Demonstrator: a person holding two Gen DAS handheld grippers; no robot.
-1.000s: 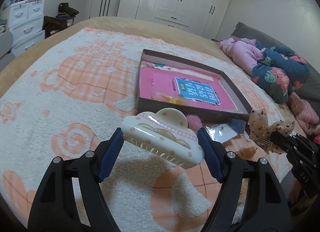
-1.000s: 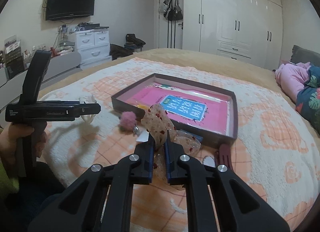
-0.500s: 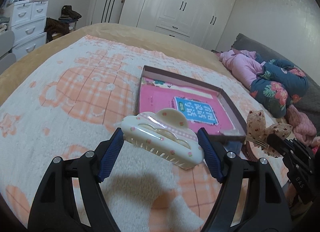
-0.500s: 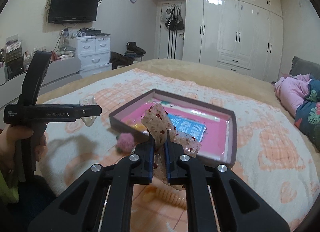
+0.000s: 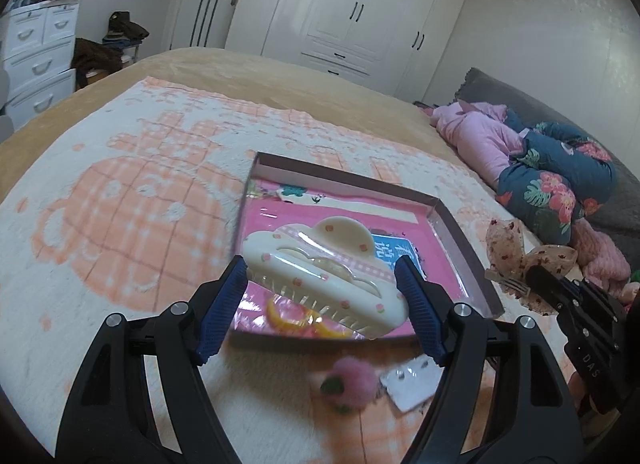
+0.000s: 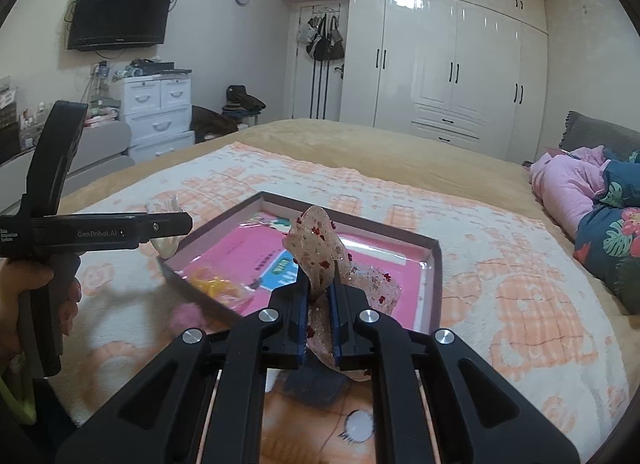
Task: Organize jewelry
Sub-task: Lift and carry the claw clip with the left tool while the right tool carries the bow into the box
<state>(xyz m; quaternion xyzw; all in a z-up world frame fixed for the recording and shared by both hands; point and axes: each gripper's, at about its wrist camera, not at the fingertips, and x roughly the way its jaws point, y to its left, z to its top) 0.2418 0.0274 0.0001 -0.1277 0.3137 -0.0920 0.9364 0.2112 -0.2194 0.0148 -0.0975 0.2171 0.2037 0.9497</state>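
My left gripper (image 5: 322, 292) is shut on a cream claw hair clip (image 5: 320, 270) with pink dots, held above the near edge of a shallow brown box (image 5: 464, 248) with a pink lining. In the right wrist view my right gripper (image 6: 320, 304) is shut on a sheer bow hair clip (image 6: 320, 244) with red specks, just before the box (image 6: 434, 284). That bow (image 5: 508, 248) and the right gripper (image 5: 532, 284) also show at the right of the left wrist view. Yellow hair ties (image 5: 298, 318) lie in the box's near corner.
A pink pom-pom (image 5: 352, 382) and a small clear packet (image 5: 412, 382) lie on the peach-and-white blanket (image 5: 120, 224) before the box. Pink and floral bedding (image 5: 552, 184) is heaped at the right. A hand (image 6: 24, 292) holds the left gripper (image 6: 168, 224). Drawers (image 6: 160, 112) stand beyond the bed.
Both grippers have moved forward and up towards the box with their clips still held. The claw clip now hangs over the box's near edge, and the bow is closer to the box.
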